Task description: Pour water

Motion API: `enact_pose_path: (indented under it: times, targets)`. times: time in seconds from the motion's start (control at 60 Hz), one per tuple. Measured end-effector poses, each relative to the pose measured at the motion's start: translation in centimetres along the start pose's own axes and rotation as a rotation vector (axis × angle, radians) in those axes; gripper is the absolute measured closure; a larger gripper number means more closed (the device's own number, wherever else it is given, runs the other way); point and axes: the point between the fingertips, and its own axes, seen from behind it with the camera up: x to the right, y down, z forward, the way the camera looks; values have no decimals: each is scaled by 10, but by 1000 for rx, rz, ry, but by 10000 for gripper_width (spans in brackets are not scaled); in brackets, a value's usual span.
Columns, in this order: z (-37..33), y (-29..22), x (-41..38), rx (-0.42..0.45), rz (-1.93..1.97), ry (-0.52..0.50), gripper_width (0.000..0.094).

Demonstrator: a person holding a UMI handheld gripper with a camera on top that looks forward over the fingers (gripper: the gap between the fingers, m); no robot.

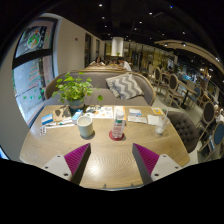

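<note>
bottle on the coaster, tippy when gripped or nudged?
Probably. The bottle is tall and narrow, so a high push would likely tip it. It stands on a small red coaster, which may slide. Its fill is unclear, so its weight is uncertain. The gripper is open, jaws short of it.

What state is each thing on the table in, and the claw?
claw: open, empty, short of the table's things
bottle: upright on the table, untouched
cup: upright, left of the bottle, contents not visible
potted plant: upright at the table's far left
</note>
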Motion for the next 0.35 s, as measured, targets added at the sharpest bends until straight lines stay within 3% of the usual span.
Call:
enact_pose_path:
  times: [0.35]
  targets:
    - [-33, -6, 0, 43, -8, 23, 85]
